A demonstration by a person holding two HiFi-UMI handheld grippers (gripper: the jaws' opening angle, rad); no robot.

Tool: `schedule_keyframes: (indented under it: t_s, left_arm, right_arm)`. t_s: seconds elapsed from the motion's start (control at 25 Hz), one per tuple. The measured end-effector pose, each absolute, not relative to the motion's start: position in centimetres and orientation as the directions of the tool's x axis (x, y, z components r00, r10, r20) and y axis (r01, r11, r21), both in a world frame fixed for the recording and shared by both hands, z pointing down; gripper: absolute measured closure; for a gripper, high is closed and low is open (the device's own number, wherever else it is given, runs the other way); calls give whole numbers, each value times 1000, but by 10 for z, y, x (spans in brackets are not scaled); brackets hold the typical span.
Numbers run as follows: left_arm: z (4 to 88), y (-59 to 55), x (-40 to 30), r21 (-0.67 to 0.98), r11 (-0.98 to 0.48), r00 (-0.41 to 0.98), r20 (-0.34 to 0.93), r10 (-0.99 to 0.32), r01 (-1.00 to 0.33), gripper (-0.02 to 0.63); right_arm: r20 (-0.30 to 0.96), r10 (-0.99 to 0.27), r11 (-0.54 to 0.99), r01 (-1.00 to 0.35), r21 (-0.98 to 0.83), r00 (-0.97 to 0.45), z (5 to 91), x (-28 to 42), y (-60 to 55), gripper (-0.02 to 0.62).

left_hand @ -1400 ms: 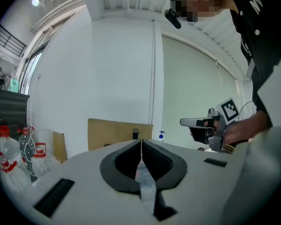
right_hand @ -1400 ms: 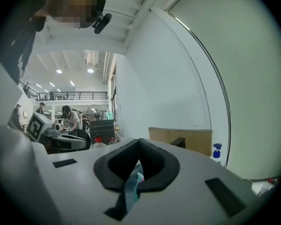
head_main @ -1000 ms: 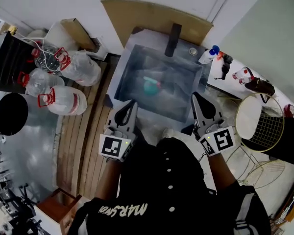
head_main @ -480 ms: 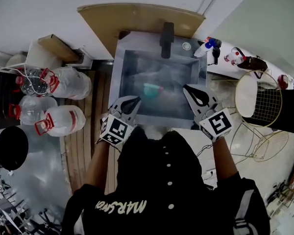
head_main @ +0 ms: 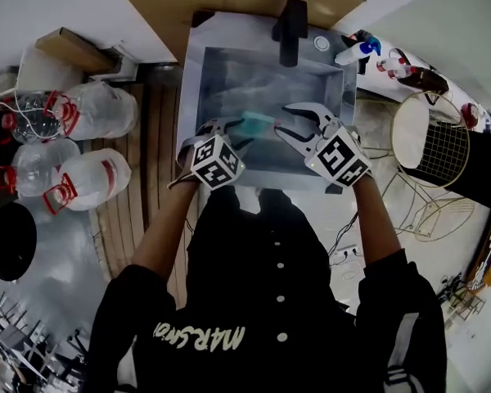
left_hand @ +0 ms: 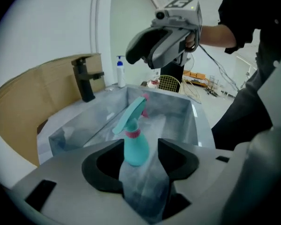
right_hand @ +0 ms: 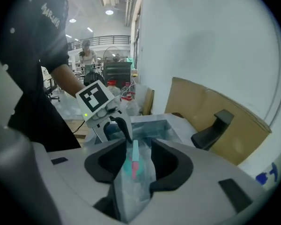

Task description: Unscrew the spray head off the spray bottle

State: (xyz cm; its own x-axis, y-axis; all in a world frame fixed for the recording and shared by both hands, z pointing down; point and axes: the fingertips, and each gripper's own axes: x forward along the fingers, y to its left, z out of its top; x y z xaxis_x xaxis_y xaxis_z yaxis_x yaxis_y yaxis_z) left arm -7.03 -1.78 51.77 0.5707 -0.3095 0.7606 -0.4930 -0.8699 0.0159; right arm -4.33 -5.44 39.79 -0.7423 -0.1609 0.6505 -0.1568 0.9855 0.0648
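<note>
Left gripper view, left gripper [left_hand: 140,150] jaws just opening, half apart, spray bottle [left_hand: 134,136] between, ungripped, right gripper [right_hand: 139,158] likewise.

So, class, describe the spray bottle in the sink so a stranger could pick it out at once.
Find the steel sink with the black tap. In its basin sits the teal spray bottle. Only it has a pink collar, unlike the white, blue-capped bottle beside the sink.

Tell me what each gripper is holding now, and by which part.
Nothing is held. The left gripper and right gripper have just been opening their jaws; the teal spray bottle shows between each pair, not gripped.
</note>
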Motion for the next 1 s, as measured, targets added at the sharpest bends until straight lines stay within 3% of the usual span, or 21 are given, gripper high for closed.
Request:
schedule_keyframes:
  t_s: [0.08,0.24,0.44,0.72,1.0]
  left_arm:
    - [538,-24,-72,20,-869,526,803,-281,-495,303]
    - [566,-30,-63,68,-876,513,830,-216,-478,258]
    - [585,-41,-52,58,-892,515,832,-205,-448,255]
    - [606,-43,-43,85,-913,549,819,-163,-398,254]
    - [613,-52,-34,51,-907,564,798,-215,-417,256]
  right_arm:
    - [681,-115,992,-122,37,-723,418,-54,-55,408]
    - [748,-80,996,-77,40,-658,460,-68,-55,405]
    - [809,-50,998,-9,55,-585,495,-71,-49,409]
    - [809,-58,998,-1,70,-585,505,-67,-56,472]
    - [807,-47,998,13,68,-589,507,-60,-54,503]
